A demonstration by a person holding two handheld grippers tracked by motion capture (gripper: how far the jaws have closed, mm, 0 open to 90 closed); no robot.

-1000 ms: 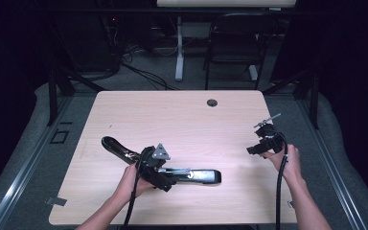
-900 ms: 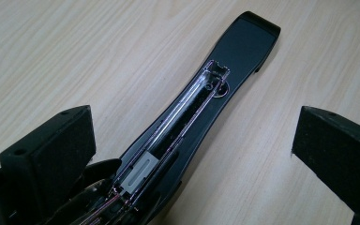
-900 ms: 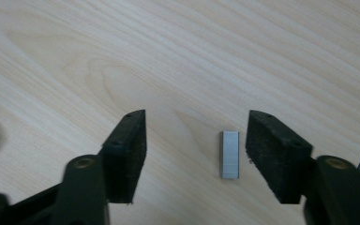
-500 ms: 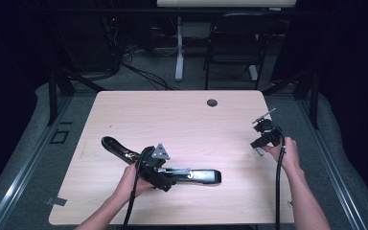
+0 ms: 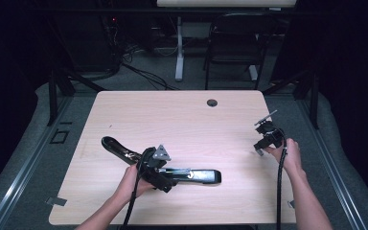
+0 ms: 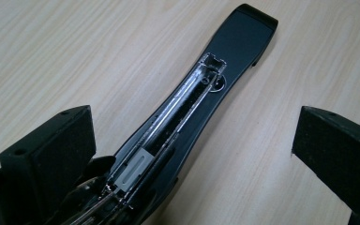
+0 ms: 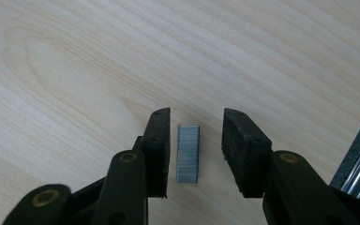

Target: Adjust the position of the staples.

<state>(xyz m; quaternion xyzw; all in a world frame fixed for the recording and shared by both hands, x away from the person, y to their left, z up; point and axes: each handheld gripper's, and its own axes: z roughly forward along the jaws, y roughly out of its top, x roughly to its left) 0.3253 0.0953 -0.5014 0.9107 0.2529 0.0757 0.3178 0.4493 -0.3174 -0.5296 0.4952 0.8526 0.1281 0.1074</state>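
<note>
Near the right edge of the table, a short grey strip of staples lies flat on the light wood. In the right gripper view it sits lengthwise between the two black pads of the right gripper, with a narrow gap of bare wood on either side: pads not pressing on it, strip untouched. The jaws have just been closing in around it and now stand narrowly apart. In the high view the right gripper points down at this spot, held by the person's right hand, cable trailing back along the forearm.

Toward the front left of the table lies the black stapler, folded fully open (top arm swung back to the far left, base stretching right). The left gripper view looks along the base: the magazine channel is exposed, metal rails bright, a pale pusher block near the hinge end, channel dark ahead of it.

The left gripper rests over the stapler's hinge region, gripped by the left hand. Its jaws stand wide apart, one pad beside the stapler's body, the other well clear; whether the near pad touches the stapler I cannot tell.

Stapler and staples are well apart.
</note>
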